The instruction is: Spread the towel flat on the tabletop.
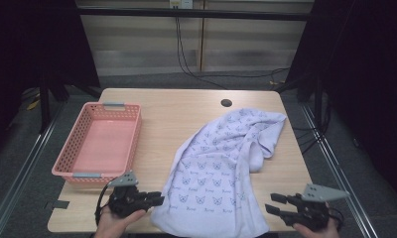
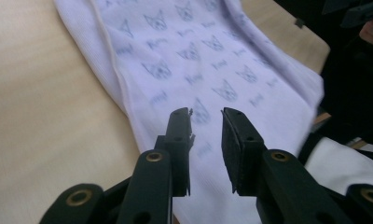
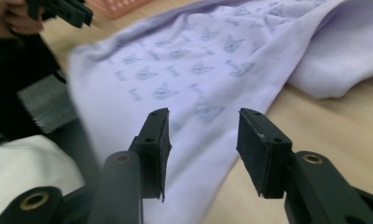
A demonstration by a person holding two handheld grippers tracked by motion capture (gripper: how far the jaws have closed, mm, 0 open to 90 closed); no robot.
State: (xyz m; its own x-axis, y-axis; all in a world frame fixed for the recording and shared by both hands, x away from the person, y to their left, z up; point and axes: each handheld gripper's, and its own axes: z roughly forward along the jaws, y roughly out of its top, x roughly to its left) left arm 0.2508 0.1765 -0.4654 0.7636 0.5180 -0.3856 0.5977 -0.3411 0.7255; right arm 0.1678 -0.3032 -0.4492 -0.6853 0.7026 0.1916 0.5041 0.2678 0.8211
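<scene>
A: What worried you at that moment?

B: Both grippers were empty. The left gripper (image 1: 159, 199) had its jaws parted only a little, right at the near left edge of the towel (image 1: 221, 168). A thin pinch there could have caught one layer and let it slip, or dragged the cloth off the table's (image 1: 171, 114) near edge, where it already hung over.

A: And the other one?

B: The right gripper (image 1: 272, 203) stood wide open, just beside the towel's near right edge, not touching. Closing early, it would have bitten air.

A: Where was the towel from them?

B: Between the two, stretching away ahead, bunched at its far end; the pink basket (image 1: 98, 144) sat beyond the left gripper
</scene>
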